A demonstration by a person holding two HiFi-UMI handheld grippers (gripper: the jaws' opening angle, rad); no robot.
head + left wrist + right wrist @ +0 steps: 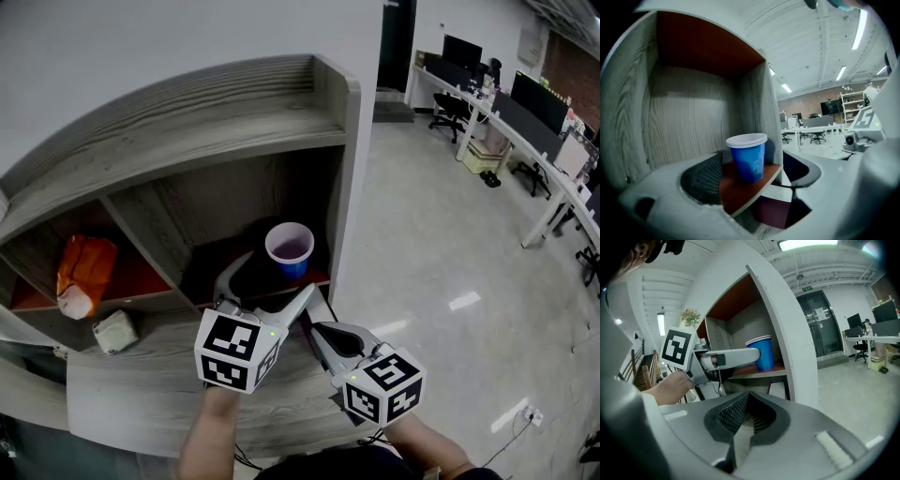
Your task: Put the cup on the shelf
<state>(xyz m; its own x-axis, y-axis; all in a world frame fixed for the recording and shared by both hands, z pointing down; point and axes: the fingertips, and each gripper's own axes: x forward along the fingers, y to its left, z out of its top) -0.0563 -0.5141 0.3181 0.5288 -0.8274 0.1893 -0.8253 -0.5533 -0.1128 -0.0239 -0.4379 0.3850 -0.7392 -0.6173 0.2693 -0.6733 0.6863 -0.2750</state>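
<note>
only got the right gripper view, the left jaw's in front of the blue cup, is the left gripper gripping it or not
Observer: No. In the left gripper view the left gripper has its jaws wide apart. The blue cup stands upright on the shelf board ahead of them, and neither pad touches it.
Operator: anything inside the cup
Observer: The head view looks down into it and shows nothing inside.
Operator: what else is stored there
Observer: An orange bag sits in the next compartment to the left. A small pale box lies on the ledge in front of it.
</note>
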